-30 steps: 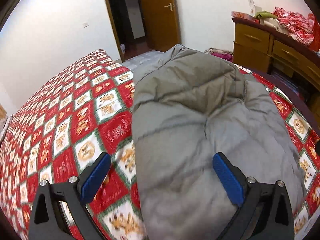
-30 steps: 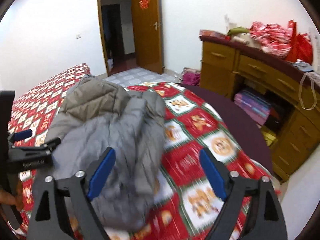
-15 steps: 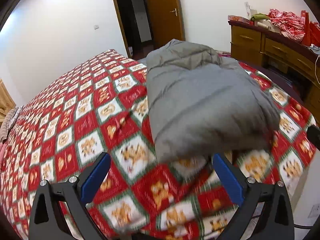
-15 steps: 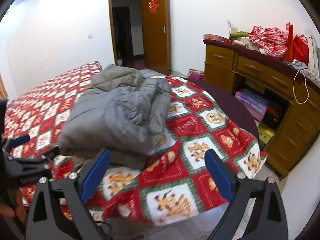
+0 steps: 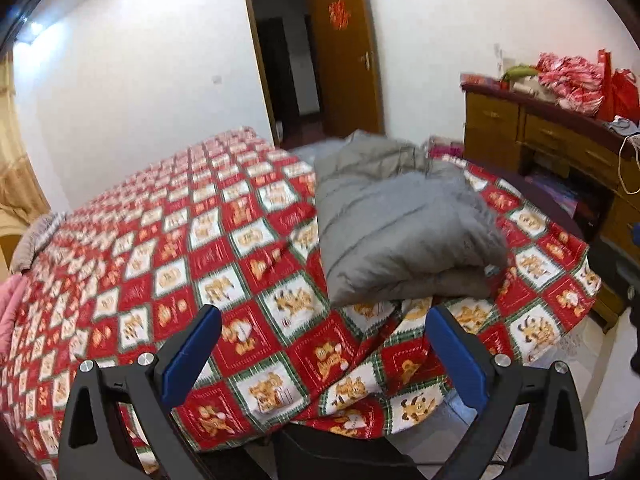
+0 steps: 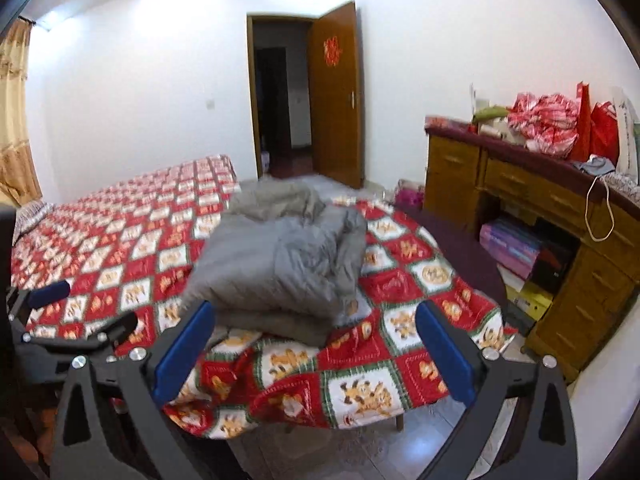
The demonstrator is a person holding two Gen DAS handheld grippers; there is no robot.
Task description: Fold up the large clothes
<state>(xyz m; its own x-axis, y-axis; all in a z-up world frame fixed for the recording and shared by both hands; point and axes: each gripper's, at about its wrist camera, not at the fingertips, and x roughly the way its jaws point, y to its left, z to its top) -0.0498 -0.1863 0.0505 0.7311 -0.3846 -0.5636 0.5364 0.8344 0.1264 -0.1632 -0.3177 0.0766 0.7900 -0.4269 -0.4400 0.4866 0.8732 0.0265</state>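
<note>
A grey padded jacket (image 5: 396, 220) lies folded in a thick bundle on the near right corner of the bed, also in the right wrist view (image 6: 280, 264). The bed (image 5: 168, 240) has a red, white and green patterned cover. My left gripper (image 5: 324, 348) is open and empty, held back from the bed's edge, short of the jacket. My right gripper (image 6: 314, 340) is open and empty, also off the bed's corner. The left gripper also shows at the left edge of the right wrist view (image 6: 76, 312).
A wooden dresser (image 6: 552, 216) with red bags and clutter on top stands along the right wall, with boxes in its open lower shelf. An open wooden door (image 6: 336, 96) is at the far wall. Pink and grey fabric (image 5: 16, 280) lies at the bed's left edge. Tiled floor lies below the bed's corner.
Both grippers have pulled back and away from the jacket, from right over it to beyond the bed's edge. The jacket stays folded on the bed.
</note>
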